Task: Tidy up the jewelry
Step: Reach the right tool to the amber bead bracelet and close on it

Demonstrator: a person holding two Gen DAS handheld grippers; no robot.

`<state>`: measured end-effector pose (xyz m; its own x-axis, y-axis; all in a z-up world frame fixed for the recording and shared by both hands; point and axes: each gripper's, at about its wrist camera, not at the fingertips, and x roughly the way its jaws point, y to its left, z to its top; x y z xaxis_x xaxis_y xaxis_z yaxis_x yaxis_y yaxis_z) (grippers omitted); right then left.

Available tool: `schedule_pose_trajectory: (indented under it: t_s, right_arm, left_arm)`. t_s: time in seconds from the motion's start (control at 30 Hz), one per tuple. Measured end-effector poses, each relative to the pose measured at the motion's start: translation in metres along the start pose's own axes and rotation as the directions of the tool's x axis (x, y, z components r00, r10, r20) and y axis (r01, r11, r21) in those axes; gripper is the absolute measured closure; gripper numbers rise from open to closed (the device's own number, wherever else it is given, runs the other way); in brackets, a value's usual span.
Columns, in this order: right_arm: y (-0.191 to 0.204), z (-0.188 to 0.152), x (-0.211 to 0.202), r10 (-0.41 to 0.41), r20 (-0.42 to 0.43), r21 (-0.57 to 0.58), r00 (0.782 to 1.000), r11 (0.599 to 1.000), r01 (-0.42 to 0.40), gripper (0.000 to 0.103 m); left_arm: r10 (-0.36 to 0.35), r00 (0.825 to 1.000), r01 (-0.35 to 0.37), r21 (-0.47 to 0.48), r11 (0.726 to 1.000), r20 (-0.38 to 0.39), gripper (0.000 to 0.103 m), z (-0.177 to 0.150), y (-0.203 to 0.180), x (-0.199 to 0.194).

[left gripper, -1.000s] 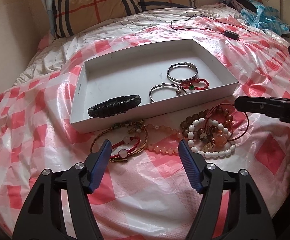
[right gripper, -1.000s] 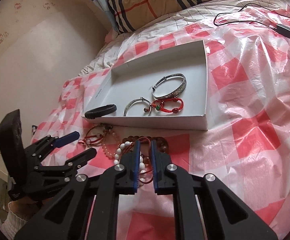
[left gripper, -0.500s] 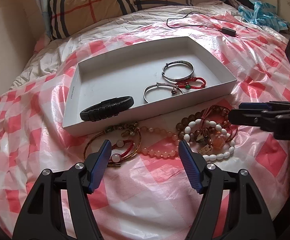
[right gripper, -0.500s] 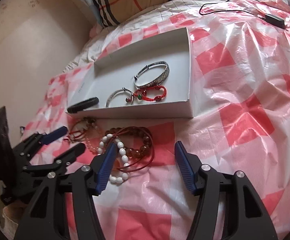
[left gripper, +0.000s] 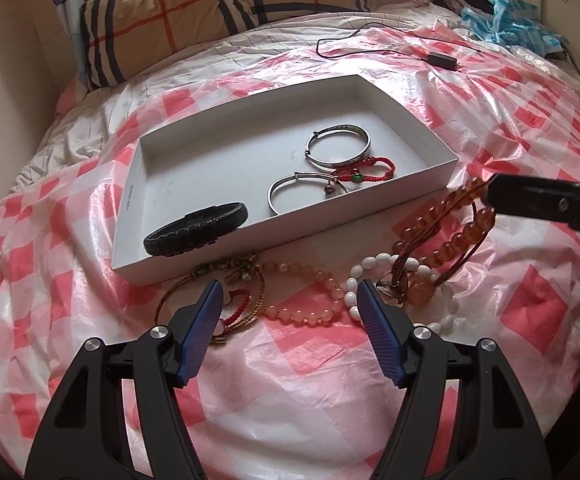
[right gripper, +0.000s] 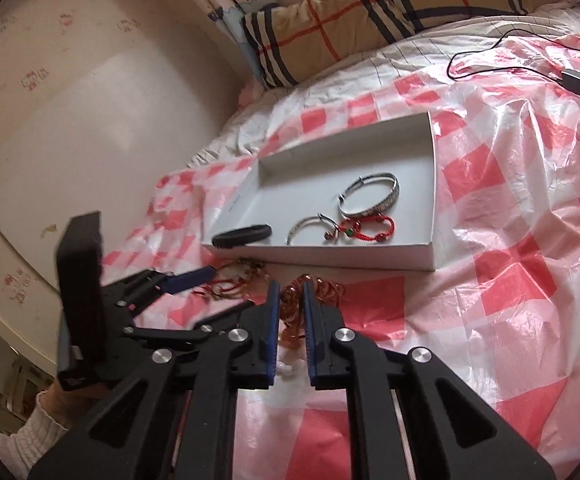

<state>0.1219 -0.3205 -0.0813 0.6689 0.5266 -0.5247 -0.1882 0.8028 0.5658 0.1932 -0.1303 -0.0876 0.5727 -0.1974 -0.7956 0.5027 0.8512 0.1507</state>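
A white shallow box point(left gripper: 441, 162) point(right gripper: 425, 256) lies on the bed. It holds a black braided bracelet point(left gripper: 196, 234), two silver bangles point(left gripper: 337, 150) and a red cord bracelet point(left gripper: 369, 170). In front of it lie loose bracelets: a pink bead strand point(left gripper: 309, 316), white beads point(left gripper: 373, 260) and red-gold cords point(left gripper: 246, 312). My right gripper point(right gripper: 290, 294) is shut on an amber bead bracelet point(left gripper: 453, 236) point(right gripper: 321, 292) and lifts one end off the bed. My left gripper point(left gripper: 290, 300) is open and empty above the pink beads.
The bed is covered by a red-and-white checked plastic sheet point(left gripper: 529, 120). A plaid pillow point(left gripper: 218, 4) lies at the back. A black cable with an adapter point(left gripper: 441, 59) lies behind the box. Blue plastic point(left gripper: 505, 16) sits at the back right.
My right gripper opened, then shut on the amber bead bracelet and raised it. The left gripper moved forward a little and stayed open.
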Motion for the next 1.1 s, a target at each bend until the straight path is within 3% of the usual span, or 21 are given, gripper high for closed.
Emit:
schedule_pose_trajectory:
  t_s: [0.2,0.27,0.33,0.4,0.53,0.57,0.67,0.7,0.73,0.77,0.8,0.9,1.03,1.07,1.1]
  right_arm:
    - [-0.047,0.005,-0.087,0.055,0.086,0.125,0.995,0.99,-0.066,0.091]
    - [-0.033,0.004,-0.076,0.078,0.101,0.161,0.992,0.982,-0.094,0.091]
    - [-0.022,0.002,-0.066,-0.024,0.054,0.17,0.998,0.985,0.014,0.091]
    - [-0.012,0.001,-0.047,-0.148,0.014,0.176,0.989,0.974,0.143,0.09]
    - [-0.002,-0.004,-0.035,-0.255,-0.014,0.181,0.967,0.95,0.253,0.09]
    - [-0.018,-0.005,-0.058,-0.267,-0.02,0.178,0.964,0.947,0.266,0.09]
    - [-0.019,-0.008,-0.072,-0.29,-0.05,0.126,0.956,0.948,0.294,0.09]
    - [-0.016,-0.006,-0.072,-0.294,-0.066,0.086,0.954,0.95,0.299,0.077]
    - [0.011,-0.001,-0.034,-0.3,-0.069,0.025,0.951,0.953,0.303,0.054]
    - [0.024,0.005,-0.019,-0.318,-0.054,-0.033,0.947,0.948,0.317,0.046]
    - [0.0,0.003,-0.031,-0.326,-0.049,-0.079,0.944,0.944,0.321,0.045]
    - [-0.004,-0.002,-0.036,-0.313,-0.1,-0.213,0.945,0.934,0.287,0.041]
    - [-0.005,-0.004,0.003,-0.359,-0.188,-0.377,0.914,0.886,0.27,0.041]
    - [0.001,-0.005,0.025,-0.351,-0.209,-0.386,0.913,0.887,0.253,0.047]
    - [0.014,-0.006,0.052,-0.372,-0.215,-0.412,0.903,0.873,0.262,0.064]
  left_arm:
    - [-0.013,1.0,0.014,0.072,0.997,-0.017,0.037,0.004,-0.022,0.011]
    - [-0.003,1.0,0.004,0.097,0.995,-0.016,0.036,0.004,-0.029,0.014]
    - [-0.014,1.0,0.015,0.108,0.994,-0.01,0.035,0.007,-0.036,0.016]
    - [-0.018,1.0,0.019,0.122,0.992,-0.006,0.034,0.008,-0.043,0.017]
    - [-0.03,0.999,0.032,0.147,0.989,-0.011,0.034,0.008,-0.05,0.019]
    - [-0.032,0.999,0.033,0.15,0.988,-0.011,0.034,0.008,-0.05,0.019]
    - [-0.057,0.998,0.057,0.147,0.988,-0.008,0.034,0.008,-0.05,0.015]
    - [-0.068,0.998,0.068,0.144,0.987,-0.004,0.034,0.009,-0.05,0.013]
    - [-0.076,0.997,0.075,0.143,0.987,0.0,0.034,0.009,-0.05,0.01]
    - [-0.08,0.997,0.078,0.142,0.987,0.003,0.034,0.009,-0.05,0.009]
    - [-0.079,0.997,0.078,0.14,0.987,0.004,0.034,0.009,-0.049,0.008]
    - [-0.064,0.998,0.065,0.134,0.989,-0.008,0.034,0.007,-0.042,0.008]
    - [-0.038,0.999,0.041,0.134,0.99,-0.021,0.034,0.003,-0.028,0.005]
    - [-0.014,1.0,0.018,0.151,0.988,-0.023,0.034,0.0,-0.026,0.005]
    - [-0.009,1.0,0.012,0.147,0.989,-0.021,0.034,-0.001,-0.022,0.004]
